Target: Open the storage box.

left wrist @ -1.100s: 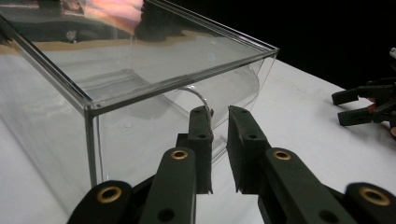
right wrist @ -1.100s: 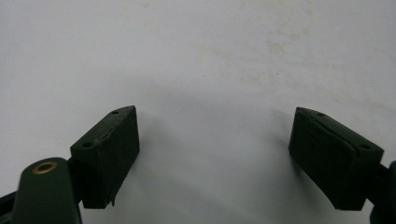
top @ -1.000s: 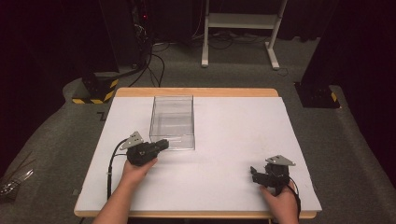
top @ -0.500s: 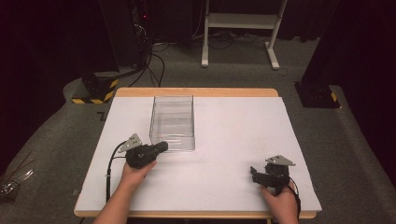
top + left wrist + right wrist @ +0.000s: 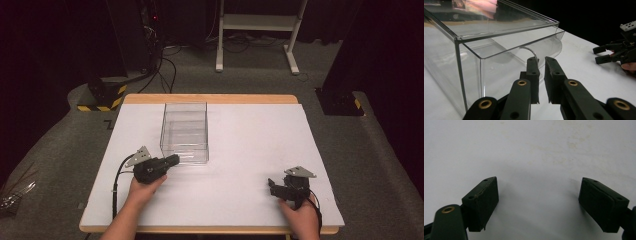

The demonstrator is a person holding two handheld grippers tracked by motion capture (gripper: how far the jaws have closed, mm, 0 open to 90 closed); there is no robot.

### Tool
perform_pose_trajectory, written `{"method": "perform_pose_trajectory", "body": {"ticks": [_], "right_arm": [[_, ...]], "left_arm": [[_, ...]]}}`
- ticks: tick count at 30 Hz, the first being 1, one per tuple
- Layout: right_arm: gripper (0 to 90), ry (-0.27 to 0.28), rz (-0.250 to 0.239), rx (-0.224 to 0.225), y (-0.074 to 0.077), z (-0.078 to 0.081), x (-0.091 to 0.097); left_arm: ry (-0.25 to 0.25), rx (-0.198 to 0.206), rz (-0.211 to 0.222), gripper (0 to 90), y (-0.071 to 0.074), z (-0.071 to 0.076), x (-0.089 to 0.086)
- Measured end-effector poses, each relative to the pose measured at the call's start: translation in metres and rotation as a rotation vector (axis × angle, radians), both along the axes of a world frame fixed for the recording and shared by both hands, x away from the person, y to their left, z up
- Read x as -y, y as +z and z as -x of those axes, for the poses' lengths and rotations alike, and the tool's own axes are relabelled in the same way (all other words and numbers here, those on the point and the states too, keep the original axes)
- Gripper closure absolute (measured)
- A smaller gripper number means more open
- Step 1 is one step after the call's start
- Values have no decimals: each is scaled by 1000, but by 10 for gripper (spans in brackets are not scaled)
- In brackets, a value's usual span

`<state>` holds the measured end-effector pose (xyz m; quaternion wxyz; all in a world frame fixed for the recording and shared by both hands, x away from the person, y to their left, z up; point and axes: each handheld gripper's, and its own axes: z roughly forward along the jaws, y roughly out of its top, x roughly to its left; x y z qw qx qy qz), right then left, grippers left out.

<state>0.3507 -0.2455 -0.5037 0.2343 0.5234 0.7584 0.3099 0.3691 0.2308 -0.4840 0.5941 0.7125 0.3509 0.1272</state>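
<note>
Clear acrylic box (image 5: 184,131) stands mid-table, empty — left gripper (image 5: 541,62) pinched on its near wall's rim, right gripper (image 5: 539,195) gaping wide over bare white tabletop (image 5: 250,150) — moving it looks barely begun

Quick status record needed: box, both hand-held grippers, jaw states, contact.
work item: clear plastic box, open top, upright on the white table
left hand-held gripper: at the box's near right corner, jaws nearly shut; they seem to pinch the thin clear wall, grip not certain
right hand-held gripper: near the table's front right edge, jaws wide open, nothing between them
box contents: none visible
</note>
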Motion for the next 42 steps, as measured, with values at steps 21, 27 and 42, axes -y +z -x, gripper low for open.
{"method": "perform_pose_trajectory", "body": {"ticks": [21, 27, 42], "right_arm": [[165, 2, 0, 0, 0, 0, 0], [165, 5, 2, 0, 0, 0, 0], [165, 6, 2, 0, 0, 0, 0]], "left_arm": [[-24, 9, -22, 828, 2, 23, 0], [-39, 6, -30, 831, 3, 33, 1], [-73, -6, -25, 837, 3, 50, 0]]}}
